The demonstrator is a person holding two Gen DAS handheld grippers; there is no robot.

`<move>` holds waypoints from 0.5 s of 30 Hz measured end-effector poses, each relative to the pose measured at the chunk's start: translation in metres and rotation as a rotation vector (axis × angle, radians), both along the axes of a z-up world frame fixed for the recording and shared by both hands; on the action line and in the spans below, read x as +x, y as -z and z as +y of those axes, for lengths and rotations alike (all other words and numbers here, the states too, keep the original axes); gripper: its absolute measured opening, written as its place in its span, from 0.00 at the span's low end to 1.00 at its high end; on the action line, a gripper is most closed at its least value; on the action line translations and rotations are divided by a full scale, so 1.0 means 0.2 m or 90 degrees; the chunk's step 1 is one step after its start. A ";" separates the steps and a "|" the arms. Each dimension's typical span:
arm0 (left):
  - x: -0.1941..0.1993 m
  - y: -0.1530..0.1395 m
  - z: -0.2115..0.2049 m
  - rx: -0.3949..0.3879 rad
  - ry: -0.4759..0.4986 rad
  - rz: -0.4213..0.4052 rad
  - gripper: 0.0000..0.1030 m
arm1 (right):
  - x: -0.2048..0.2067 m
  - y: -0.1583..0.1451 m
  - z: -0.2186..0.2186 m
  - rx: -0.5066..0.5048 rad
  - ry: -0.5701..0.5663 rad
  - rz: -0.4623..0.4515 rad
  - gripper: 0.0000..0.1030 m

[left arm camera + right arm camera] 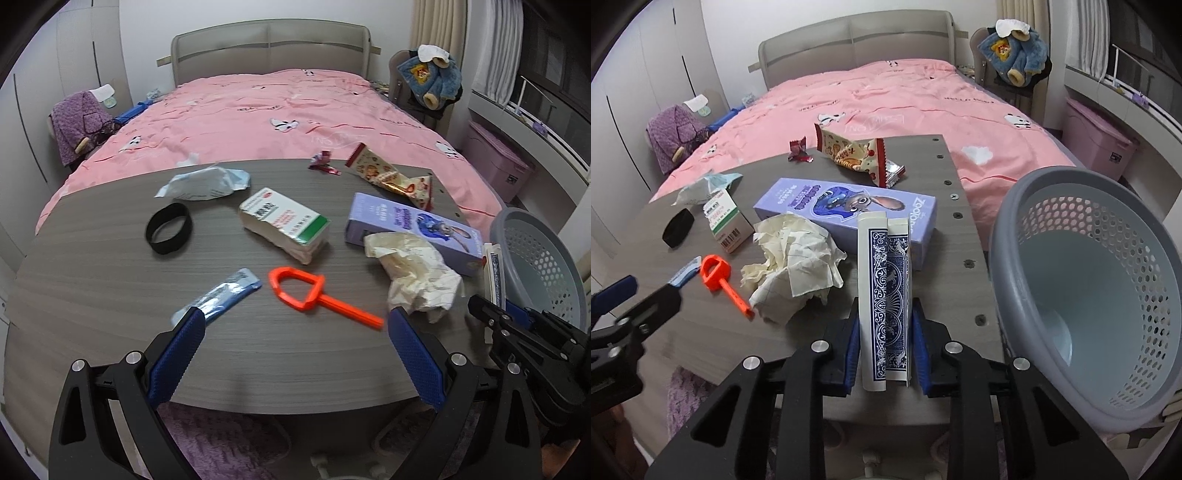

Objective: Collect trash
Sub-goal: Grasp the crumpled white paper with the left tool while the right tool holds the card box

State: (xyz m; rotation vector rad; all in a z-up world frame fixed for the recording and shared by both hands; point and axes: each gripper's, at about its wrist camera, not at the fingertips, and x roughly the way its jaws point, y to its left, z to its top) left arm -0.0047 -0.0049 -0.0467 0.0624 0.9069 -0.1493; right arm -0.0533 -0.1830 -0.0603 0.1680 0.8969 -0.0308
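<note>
My right gripper (pixel 885 317) is shut on a blue-patterned playing-card box (pixel 884 280), held upright just left of the grey perforated basket (pixel 1008 221). My left gripper (pixel 295 317) stands open low over the table's front part, with nothing between its blue pads (pixel 177 354). Just beyond it lie an orange plastic tool (pixel 295 291), a silver-blue sachet (pixel 221 295) and crumpled paper (pixel 417 273). Farther back are a snack wrapper (pixel 388 173) and a small red candy wrapper (pixel 323 162).
On the grey wooden table (pixel 110 332) also lie a purple cartoon box (pixel 406 221), a white-green medicine box (pixel 284 225), a black band (pixel 169 229) and a white-blue pack (pixel 203 182). A pink bed (pixel 277 110) stands behind the table. The basket sits at the table's right edge.
</note>
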 end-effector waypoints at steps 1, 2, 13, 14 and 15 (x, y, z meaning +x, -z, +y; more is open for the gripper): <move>0.00 0.00 -0.01 -0.003 0.003 0.002 0.92 | -0.03 -0.01 -0.02 0.005 0.004 -0.003 0.24; 0.01 0.00 -0.03 -0.005 0.007 0.004 0.92 | -0.05 -0.02 -0.04 0.010 0.007 -0.004 0.24; 0.06 0.01 -0.30 -0.028 0.079 0.013 0.92 | -0.20 -0.07 -0.25 0.045 0.056 -0.010 0.24; 0.07 0.01 -0.33 -0.029 0.086 0.013 0.92 | -0.21 -0.06 -0.26 0.048 0.059 -0.008 0.24; 0.08 0.02 -0.35 -0.028 0.088 0.014 0.92 | -0.22 -0.05 -0.28 0.053 0.062 -0.006 0.24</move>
